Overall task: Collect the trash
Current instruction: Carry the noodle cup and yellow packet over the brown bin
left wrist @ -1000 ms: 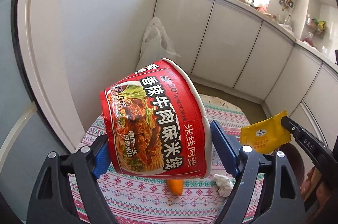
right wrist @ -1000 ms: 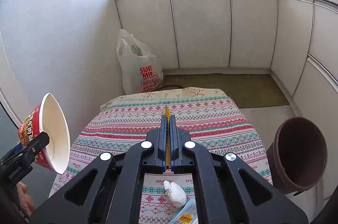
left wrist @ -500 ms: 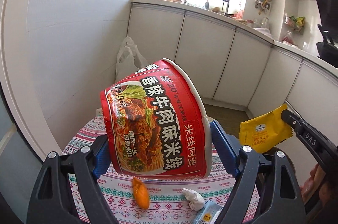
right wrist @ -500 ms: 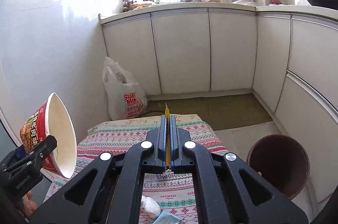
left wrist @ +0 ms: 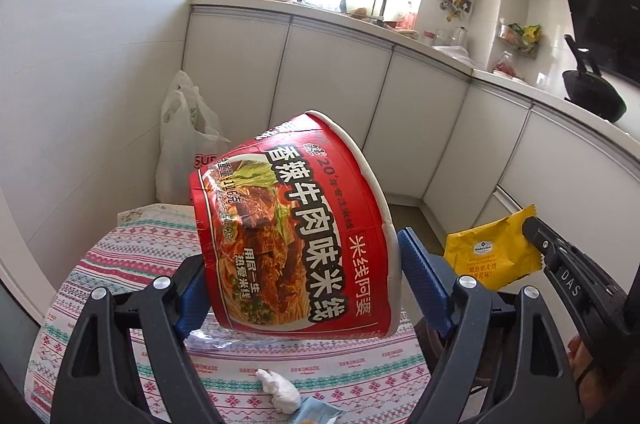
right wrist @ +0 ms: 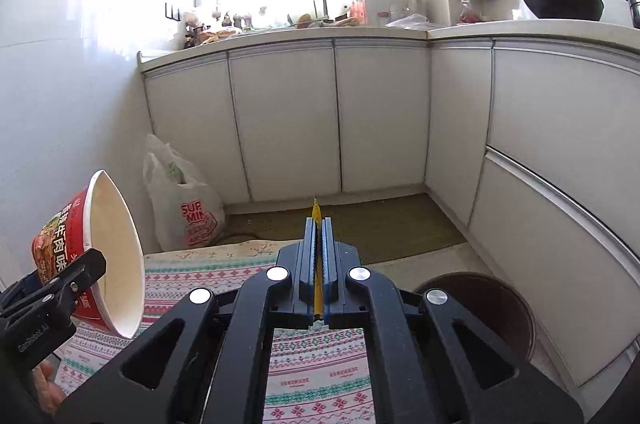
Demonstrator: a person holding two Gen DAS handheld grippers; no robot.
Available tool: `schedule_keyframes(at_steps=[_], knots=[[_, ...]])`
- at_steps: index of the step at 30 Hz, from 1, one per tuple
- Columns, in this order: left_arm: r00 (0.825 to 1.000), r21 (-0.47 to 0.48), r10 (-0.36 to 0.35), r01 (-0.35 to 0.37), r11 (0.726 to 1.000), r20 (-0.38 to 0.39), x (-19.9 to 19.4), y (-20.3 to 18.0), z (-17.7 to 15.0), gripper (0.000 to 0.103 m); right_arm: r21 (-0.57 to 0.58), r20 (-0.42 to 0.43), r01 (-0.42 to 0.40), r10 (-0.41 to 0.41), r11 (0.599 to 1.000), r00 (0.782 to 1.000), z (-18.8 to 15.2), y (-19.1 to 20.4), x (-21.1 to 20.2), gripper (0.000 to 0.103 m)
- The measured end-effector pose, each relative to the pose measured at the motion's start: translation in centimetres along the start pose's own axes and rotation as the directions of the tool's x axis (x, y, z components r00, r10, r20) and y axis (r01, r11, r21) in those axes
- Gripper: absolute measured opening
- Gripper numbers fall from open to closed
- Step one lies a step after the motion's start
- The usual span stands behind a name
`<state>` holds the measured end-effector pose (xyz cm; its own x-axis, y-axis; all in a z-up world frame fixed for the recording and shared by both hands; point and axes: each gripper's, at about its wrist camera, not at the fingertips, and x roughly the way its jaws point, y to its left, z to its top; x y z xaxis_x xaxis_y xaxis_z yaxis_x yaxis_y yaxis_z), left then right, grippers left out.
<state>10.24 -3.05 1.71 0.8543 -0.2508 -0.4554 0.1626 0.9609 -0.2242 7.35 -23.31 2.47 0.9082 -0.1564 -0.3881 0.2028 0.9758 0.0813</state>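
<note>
A red instant-noodle bowl (left wrist: 296, 236) lies on its side in the air, its white inside (right wrist: 116, 256) showing in the right wrist view. My left gripper (left wrist: 308, 282) is shut on it, blue pads pressing base and rim. My right gripper (right wrist: 317, 244) is shut on a yellow snack wrapper (left wrist: 488, 256), seen edge-on as a thin yellow strip (right wrist: 316, 214) between the closed pads. Both hang above the table's patterned cloth (right wrist: 320, 376). A brown bin (right wrist: 492, 308) stands on the floor, low to the right of the right gripper. A crumpled white tissue (left wrist: 280, 386) lies on the cloth.
A small bluish packet (left wrist: 316, 410) lies beside the tissue. A white plastic shopping bag (right wrist: 188, 207) leans in the floor corner behind the table. White cabinets (right wrist: 380, 119) and a cluttered counter run along the back and right. A person's hand (left wrist: 580, 372) holds the right gripper.
Both grippers have risen and swung with their loads still held, so more counter and window shows and less table. The orange scrap has dropped out of the left wrist view. The bin sits nearer centre.
</note>
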Motion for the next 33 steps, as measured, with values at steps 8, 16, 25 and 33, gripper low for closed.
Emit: schedule_keyframes(at_steps=[8,16,25,33], knots=[[0.996,0.024,-0.077,0.078,0.997,-0.053,2.8,-4.8,-1.2,0.081,0.061,-0.010,0.125,-0.125,0.990,0.992,0.1,-6.4,1.1,0.001],[0.984,0.051,-0.147,0.153,0.987,-0.103,5.8,-10.0,-2.5,0.081,0.142,-0.042,0.247,-0.243,0.959,0.969,-0.8,-12.4,2.8,0.001],[0.963,0.054,-0.221,0.232,0.971,-0.156,8.9,-14.5,-3.9,0.081,0.217,-0.099,0.327,-0.312,0.920,0.945,-2.9,-17.6,5.2,0.002],[0.924,0.049,-0.301,0.321,0.946,-0.236,11.8,-18.7,-5.5,0.081,0.337,-0.158,0.305,-0.266,0.891,0.951,-4.3,-21.9,6.1,0.006]])
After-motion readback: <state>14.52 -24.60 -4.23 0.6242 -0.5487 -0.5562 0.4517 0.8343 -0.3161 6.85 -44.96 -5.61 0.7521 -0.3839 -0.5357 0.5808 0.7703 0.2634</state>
